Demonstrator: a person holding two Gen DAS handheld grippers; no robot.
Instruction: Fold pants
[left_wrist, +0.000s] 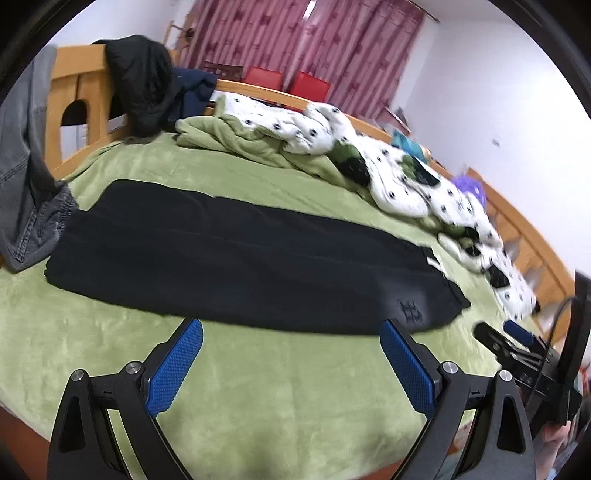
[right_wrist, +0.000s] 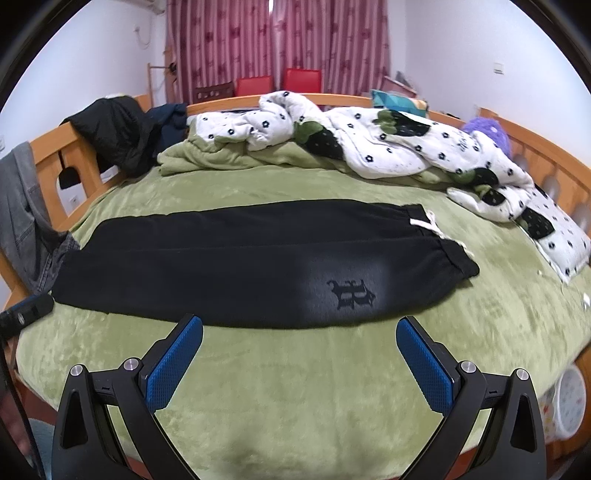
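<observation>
Item: black pants (right_wrist: 236, 266), laid flat lengthwise on the green bed (right_wrist: 295, 387), legs stacked, waistband toward the quilt (right_wrist: 406, 147). Left gripper (left_wrist: 291, 328) and right gripper (right_wrist: 299, 325): fingers apart, empty, near the pants' front edge. Advice: pinch cuffs and waistband evenly, both layers.

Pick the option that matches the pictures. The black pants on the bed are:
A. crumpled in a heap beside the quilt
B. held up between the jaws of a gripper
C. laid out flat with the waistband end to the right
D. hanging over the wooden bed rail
C: the pants lie flat on the green bed cover, and the white drawstring marks the waistband at the right end.
</observation>
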